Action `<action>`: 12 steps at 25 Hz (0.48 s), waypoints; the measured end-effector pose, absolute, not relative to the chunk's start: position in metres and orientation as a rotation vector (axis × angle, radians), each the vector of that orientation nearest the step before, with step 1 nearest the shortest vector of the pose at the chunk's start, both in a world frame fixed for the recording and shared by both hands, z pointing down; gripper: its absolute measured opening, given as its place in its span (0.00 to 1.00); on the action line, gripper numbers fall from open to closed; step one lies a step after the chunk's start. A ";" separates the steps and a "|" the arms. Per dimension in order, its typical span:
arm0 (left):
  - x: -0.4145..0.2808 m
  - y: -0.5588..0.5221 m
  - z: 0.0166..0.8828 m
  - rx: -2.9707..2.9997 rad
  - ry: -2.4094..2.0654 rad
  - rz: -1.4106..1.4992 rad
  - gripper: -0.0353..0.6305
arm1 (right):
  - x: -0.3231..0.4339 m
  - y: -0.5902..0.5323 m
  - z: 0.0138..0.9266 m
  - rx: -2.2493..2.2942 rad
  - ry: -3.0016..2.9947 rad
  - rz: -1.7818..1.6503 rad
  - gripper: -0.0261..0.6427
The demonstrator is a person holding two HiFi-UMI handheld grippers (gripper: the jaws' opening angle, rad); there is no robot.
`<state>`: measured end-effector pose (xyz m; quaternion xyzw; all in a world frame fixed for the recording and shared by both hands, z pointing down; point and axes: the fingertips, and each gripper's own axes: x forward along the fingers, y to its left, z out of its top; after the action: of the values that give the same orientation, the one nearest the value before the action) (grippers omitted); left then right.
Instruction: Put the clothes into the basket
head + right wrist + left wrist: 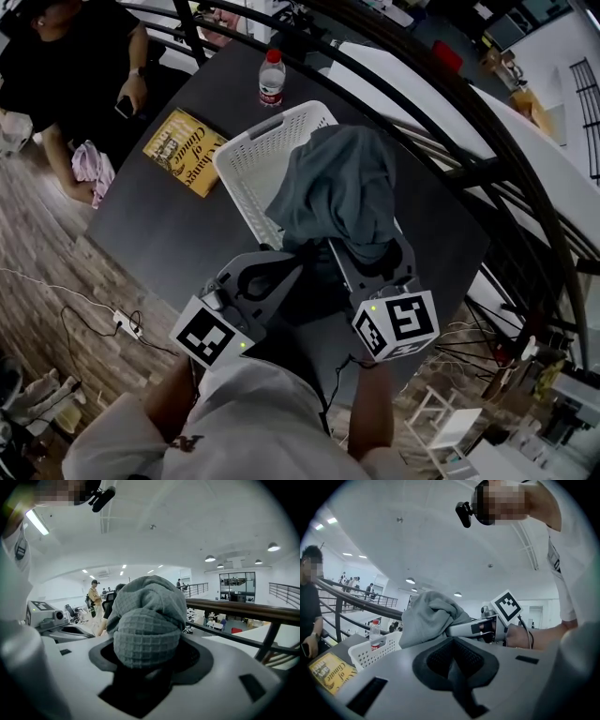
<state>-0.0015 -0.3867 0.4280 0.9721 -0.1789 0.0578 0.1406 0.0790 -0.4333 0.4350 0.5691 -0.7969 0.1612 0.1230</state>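
A grey-green waffle-knit garment (342, 192) hangs bunched over the near right part of the white slatted basket (246, 155). My right gripper (361, 248) is shut on it from below. In the right gripper view the cloth (147, 620) fills the space between the jaws and hides the pads. My left gripper (286, 267) is beside it on the left, jaws together with nothing between them. In the left gripper view the garment (429, 616) sits ahead, above the basket (379, 651).
The basket stands on a dark table (150, 225). On it lie a yellow book (186, 150) and a water bottle (271, 78). A person (66, 56) sits at the far left with a pink cloth (92, 167). A dark railing (450, 112) runs along the right.
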 end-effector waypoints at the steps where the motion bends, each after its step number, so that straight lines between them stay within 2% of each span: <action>1: -0.002 -0.389 0.430 2.802 -0.521 0.170 0.06 | 0.078 -0.436 0.439 1.646 -2.322 0.478 0.48; 12: -0.010 -0.409 0.446 2.759 -0.563 0.178 0.06 | 0.062 -0.469 0.502 1.487 -2.267 0.593 0.48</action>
<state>-0.0097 -0.4091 0.4457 0.9654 -0.1970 0.0623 0.1592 0.0624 -0.4688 0.5022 0.5268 -0.8032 0.2102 0.1819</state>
